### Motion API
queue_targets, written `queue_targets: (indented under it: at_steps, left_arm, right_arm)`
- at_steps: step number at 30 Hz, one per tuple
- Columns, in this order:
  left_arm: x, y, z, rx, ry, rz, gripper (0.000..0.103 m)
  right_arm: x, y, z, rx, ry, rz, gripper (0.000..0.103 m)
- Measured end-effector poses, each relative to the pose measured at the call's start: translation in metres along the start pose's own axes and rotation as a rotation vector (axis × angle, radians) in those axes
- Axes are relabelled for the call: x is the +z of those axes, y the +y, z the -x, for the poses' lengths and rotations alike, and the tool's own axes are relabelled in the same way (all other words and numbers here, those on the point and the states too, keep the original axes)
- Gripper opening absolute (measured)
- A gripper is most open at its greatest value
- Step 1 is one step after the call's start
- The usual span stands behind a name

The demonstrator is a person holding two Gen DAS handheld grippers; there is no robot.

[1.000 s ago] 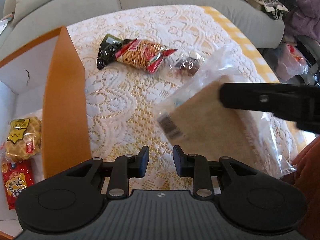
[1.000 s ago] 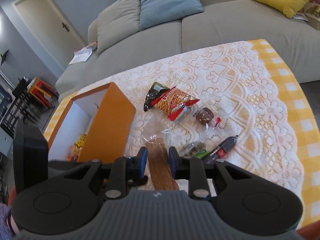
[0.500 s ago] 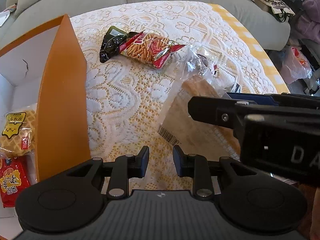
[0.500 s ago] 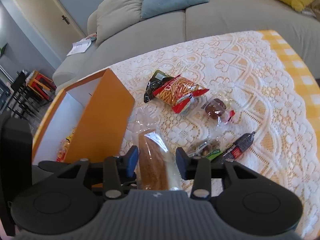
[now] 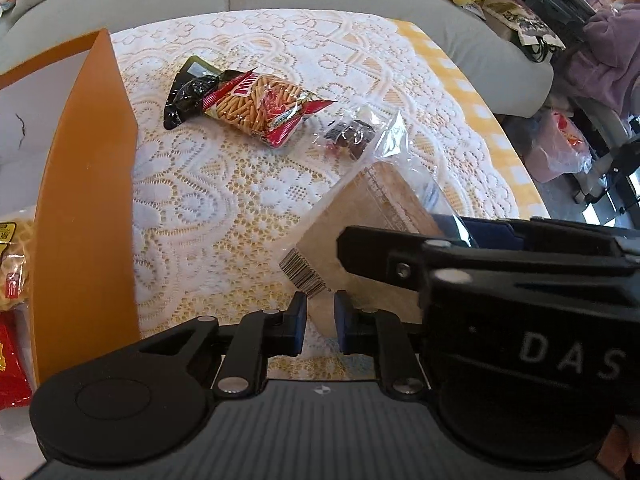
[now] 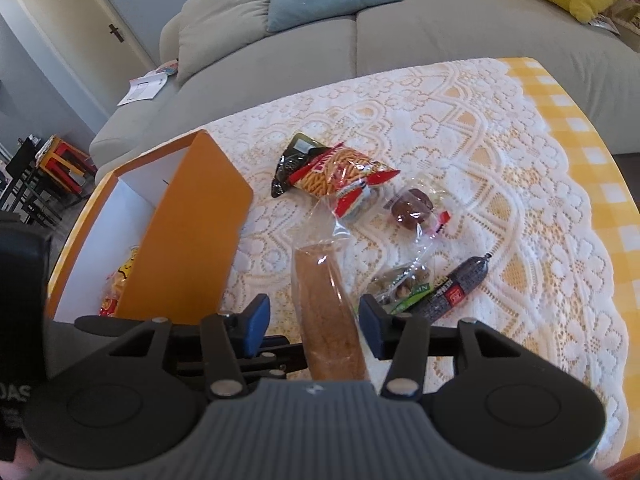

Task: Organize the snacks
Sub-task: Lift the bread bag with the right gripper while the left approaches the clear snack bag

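A clear-wrapped brown bread packet (image 5: 368, 216) stands on edge over the lace cloth, between both grippers. My left gripper (image 5: 320, 320) is shut on its lower corner, beside the barcode. My right gripper (image 6: 313, 330) straddles the same packet (image 6: 324, 292); its jaws are opening and the blue pads stand clear of the wrap on both sides. The orange box (image 6: 188, 240) with a white inside stands open to the left and holds a yellow waffle pack (image 5: 12, 248) and a red packet (image 5: 8, 360).
On the cloth lie a red stick-snack bag (image 6: 340, 176), a black packet (image 6: 288, 160), a wrapped brown cake (image 6: 412, 210), a nut packet (image 6: 404, 284) and a dark sausage (image 6: 456, 288). A grey sofa (image 6: 400, 32) runs behind the table.
My right jaws have spread off the bread packet that they pinched a second ago. My left jaws have closed on the packet's corner.
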State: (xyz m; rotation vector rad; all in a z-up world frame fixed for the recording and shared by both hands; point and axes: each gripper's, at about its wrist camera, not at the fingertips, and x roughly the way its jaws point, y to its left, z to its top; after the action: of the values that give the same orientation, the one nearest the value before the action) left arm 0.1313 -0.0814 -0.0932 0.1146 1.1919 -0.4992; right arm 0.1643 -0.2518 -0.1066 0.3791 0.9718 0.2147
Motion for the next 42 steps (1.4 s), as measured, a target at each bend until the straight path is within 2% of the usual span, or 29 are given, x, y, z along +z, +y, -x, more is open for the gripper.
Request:
queue_targets:
  at_steps: [2, 4, 6, 9, 12, 15, 17, 18, 20, 23, 27, 29, 33, 40, 42]
  left_arm:
    - [-0.001, 0.001, 0.000, 0.002, 0.003, 0.005, 0.018]
    - [-0.002, 0.001, 0.000, -0.001, 0.005, 0.003, 0.018]
    - [-0.004, 0.002, 0.001, 0.001, 0.009, 0.001, 0.019]
    - [-0.005, 0.003, 0.003, 0.001, 0.008, 0.007, 0.019]
    - [-0.006, 0.003, 0.011, 0.001, -0.010, 0.001, 0.020]
    - [-0.005, 0.003, 0.021, -0.014, -0.039, -0.005, 0.031]
    - [-0.004, 0.001, 0.028, -0.018, -0.066, -0.016, 0.034]
    - [-0.003, 0.000, 0.032, -0.021, -0.083, -0.027, 0.040]
    - [-0.001, -0.005, 0.037, -0.026, -0.113, -0.054, 0.045]
    - [0.001, -0.013, 0.040, -0.031, -0.144, -0.101, 0.049]
    - [-0.001, -0.028, 0.034, -0.046, -0.144, -0.180, 0.054]
    - [-0.004, -0.038, 0.027, -0.034, -0.133, -0.229, 0.055]
    - [-0.009, -0.058, 0.010, 0.011, -0.112, -0.327, 0.056]
    - [-0.010, -0.080, -0.018, 0.146, -0.120, -0.476, 0.056]
    - [-0.006, -0.081, -0.024, 0.165, -0.116, -0.484, 0.056]
  right_arm:
    - [0.000, 0.001, -0.002, -0.006, 0.004, 0.006, 0.050]
    - [-0.001, 0.003, -0.005, -0.031, 0.007, 0.035, 0.044]
    - [-0.003, 0.003, -0.006, -0.061, 0.009, 0.052, 0.032]
    - [-0.005, -0.001, -0.003, -0.056, -0.005, 0.061, 0.026]
    - [-0.005, -0.003, 0.005, -0.031, -0.022, 0.046, 0.024]
    - [-0.003, -0.006, 0.017, 0.016, -0.043, 0.016, 0.023]
    - [-0.001, -0.009, 0.029, 0.046, -0.076, -0.011, 0.022]
    - [0.001, -0.012, 0.038, 0.051, -0.100, -0.026, 0.022]
    - [0.005, -0.016, 0.054, 0.060, -0.142, -0.053, 0.022]
    - [0.010, -0.027, 0.077, 0.092, -0.206, -0.110, 0.023]
    - [0.015, -0.040, 0.107, 0.057, -0.302, -0.157, 0.023]
    - [0.015, -0.046, 0.114, -0.003, -0.326, -0.160, 0.023]
    - [0.011, -0.060, 0.106, -0.105, -0.305, -0.168, 0.023]
    - [-0.002, -0.076, 0.067, -0.112, -0.144, -0.185, 0.023]
    - [-0.004, -0.077, 0.062, -0.116, -0.132, -0.169, 0.023]
